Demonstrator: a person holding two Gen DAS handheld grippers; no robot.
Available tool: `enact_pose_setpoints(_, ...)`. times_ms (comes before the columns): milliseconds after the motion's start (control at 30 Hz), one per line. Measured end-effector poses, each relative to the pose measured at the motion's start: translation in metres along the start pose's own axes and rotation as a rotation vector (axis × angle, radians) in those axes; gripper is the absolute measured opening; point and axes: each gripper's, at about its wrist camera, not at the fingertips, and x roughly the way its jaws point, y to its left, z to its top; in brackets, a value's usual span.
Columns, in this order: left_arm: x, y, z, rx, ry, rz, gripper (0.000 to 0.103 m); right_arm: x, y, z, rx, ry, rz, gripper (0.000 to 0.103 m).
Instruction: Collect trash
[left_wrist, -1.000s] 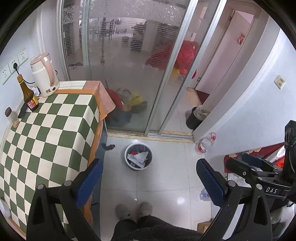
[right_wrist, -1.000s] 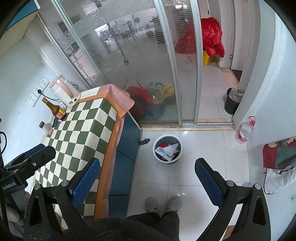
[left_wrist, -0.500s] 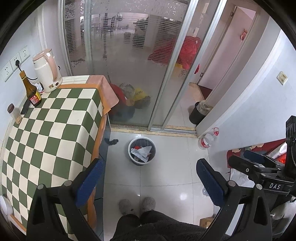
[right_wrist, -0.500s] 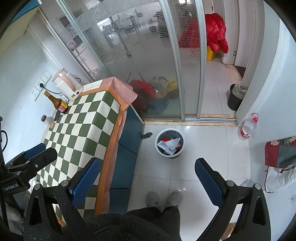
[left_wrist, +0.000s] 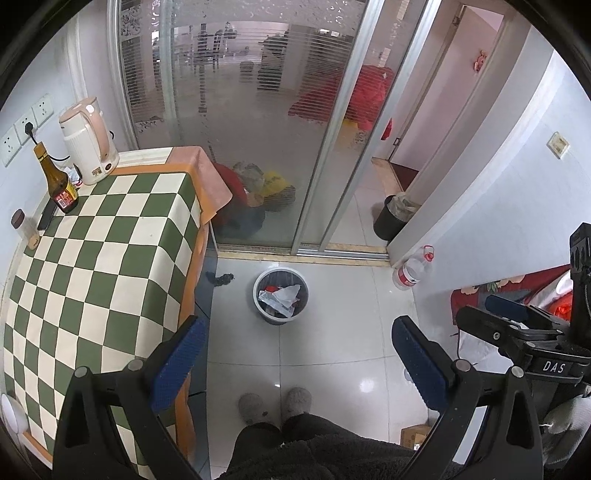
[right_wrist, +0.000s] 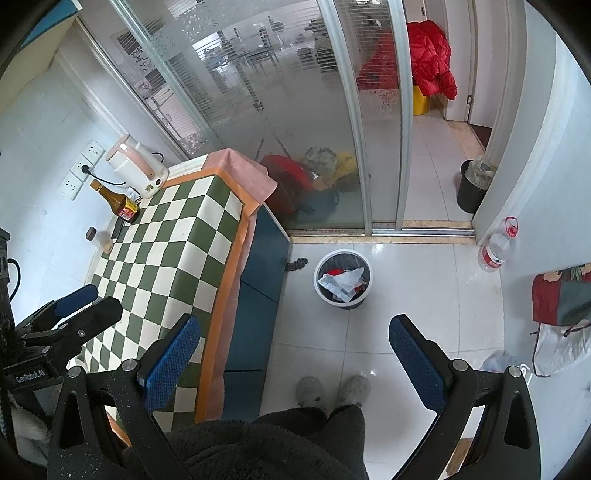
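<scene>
A small grey trash bin (left_wrist: 280, 301) with crumpled paper and wrappers in it stands on the white tile floor by the table; it also shows in the right wrist view (right_wrist: 342, 277). My left gripper (left_wrist: 299, 358) is open and empty, held high above the floor near the table edge. My right gripper (right_wrist: 295, 354) is open and empty, also high above the floor. A small dark scrap (left_wrist: 221, 279) lies on the floor left of the bin, also in the right wrist view (right_wrist: 296, 263).
A table with a green-and-white checked cloth (left_wrist: 92, 266) holds a kettle (left_wrist: 88, 142), a brown bottle (left_wrist: 57, 184) and a small jar (left_wrist: 26, 230). A sliding glass door (left_wrist: 240, 129) stands behind. A black bin (left_wrist: 393, 221) and a large water bottle (left_wrist: 413, 269) stand at the right wall.
Both grippers have drawn back and tilted slightly, so the bin and table sit a little farther and higher in view. Both stay open and empty.
</scene>
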Motion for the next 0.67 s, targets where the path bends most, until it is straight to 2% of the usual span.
enact_pose_setpoints(667, -0.002, -0.002, -0.007, 0.006, -0.005, -0.005, 0.103, -0.002, 0.004, -0.011, 0.001, 0.002, -0.003, 0.103)
